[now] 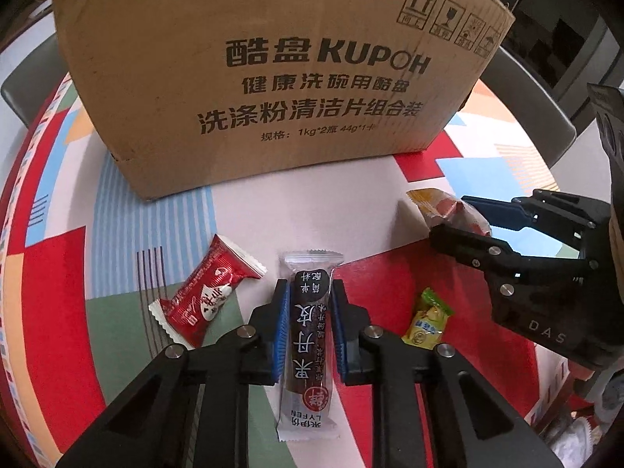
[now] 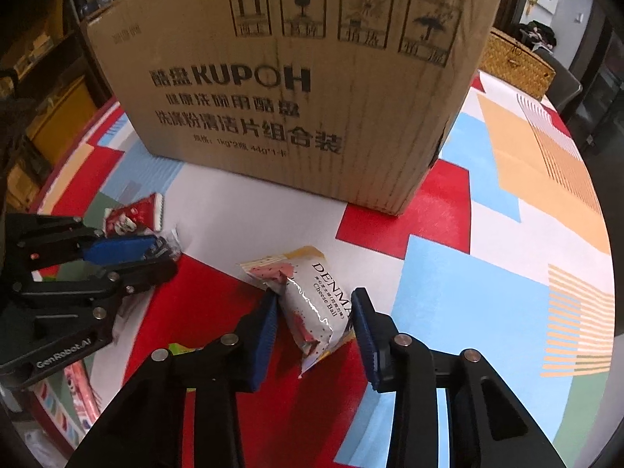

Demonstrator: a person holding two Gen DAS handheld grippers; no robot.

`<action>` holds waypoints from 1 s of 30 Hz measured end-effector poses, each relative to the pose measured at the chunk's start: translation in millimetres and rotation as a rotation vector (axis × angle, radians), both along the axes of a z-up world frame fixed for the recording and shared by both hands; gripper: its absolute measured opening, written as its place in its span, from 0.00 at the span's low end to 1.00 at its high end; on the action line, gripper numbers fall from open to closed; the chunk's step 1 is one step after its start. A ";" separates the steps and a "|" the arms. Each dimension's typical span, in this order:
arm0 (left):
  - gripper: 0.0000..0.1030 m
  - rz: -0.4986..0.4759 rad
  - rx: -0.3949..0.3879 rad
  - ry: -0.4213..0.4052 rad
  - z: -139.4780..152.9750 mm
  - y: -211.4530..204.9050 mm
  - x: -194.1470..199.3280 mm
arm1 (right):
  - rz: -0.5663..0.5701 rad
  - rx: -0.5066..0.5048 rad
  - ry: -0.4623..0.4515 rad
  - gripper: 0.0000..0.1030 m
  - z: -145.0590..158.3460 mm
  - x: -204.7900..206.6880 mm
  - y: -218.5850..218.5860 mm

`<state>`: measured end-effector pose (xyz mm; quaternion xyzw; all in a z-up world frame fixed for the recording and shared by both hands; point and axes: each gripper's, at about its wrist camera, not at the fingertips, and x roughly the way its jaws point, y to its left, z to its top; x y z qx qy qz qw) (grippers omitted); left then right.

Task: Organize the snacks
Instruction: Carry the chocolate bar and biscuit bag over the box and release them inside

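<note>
Your left gripper [image 1: 310, 325] is clamped on the dark fruit-leather bar [image 1: 310, 335] on the table [image 1: 241, 210]. Your right gripper [image 2: 316, 329] pinches the Cheese Ball packet [image 2: 312, 304]. Red snack [image 1: 202, 292] and yellow candy [image 1: 427, 319] lie beside; cardboard box [image 1: 273, 78] behind.

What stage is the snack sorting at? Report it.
Done: nothing visibly; the cardboard box hides its inside. In hand: left gripper shut on the dark fruit-leather bar; right gripper straddles the Cheese Ball packet. Left: red packet, green-yellow candy.
</note>
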<state>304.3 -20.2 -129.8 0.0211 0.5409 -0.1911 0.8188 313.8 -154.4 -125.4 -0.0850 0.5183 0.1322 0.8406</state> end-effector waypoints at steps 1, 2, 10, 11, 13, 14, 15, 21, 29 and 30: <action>0.20 0.001 -0.004 -0.003 2.0 1.3 -2.0 | -0.002 0.004 -0.004 0.36 1.9 -0.1 -0.8; 0.20 0.004 -0.008 -0.010 4.8 2.3 -3.9 | -0.003 0.007 -0.010 0.36 4.1 -1.1 -0.7; 0.20 0.017 -0.027 -0.071 28.3 4.4 -15.7 | 0.000 0.015 -0.055 0.36 20.4 -14.3 -1.6; 0.20 0.019 -0.030 -0.080 31.5 5.2 -17.5 | 0.000 0.016 -0.062 0.36 23.6 -15.8 -2.3; 0.20 0.020 -0.036 -0.094 37.2 6.0 -20.1 | 0.001 0.023 -0.080 0.36 30.8 -18.9 -2.0; 0.20 0.021 -0.041 -0.101 41.3 7.8 -21.4 | 0.001 0.025 -0.086 0.36 31.8 -19.7 0.9; 0.20 0.022 -0.044 -0.108 44.3 9.2 -22.5 | 0.002 0.028 -0.096 0.36 35.6 -21.3 1.1; 0.20 0.033 -0.063 -0.171 67.8 13.0 -32.6 | 0.002 0.039 -0.150 0.36 54.4 -29.8 6.0; 0.20 0.038 -0.093 -0.270 103.7 14.5 -42.8 | -0.006 0.078 -0.234 0.36 84.7 -37.6 7.0; 0.20 0.039 -0.097 -0.284 108.5 15.1 -43.8 | -0.008 0.084 -0.244 0.36 87.8 -38.1 7.2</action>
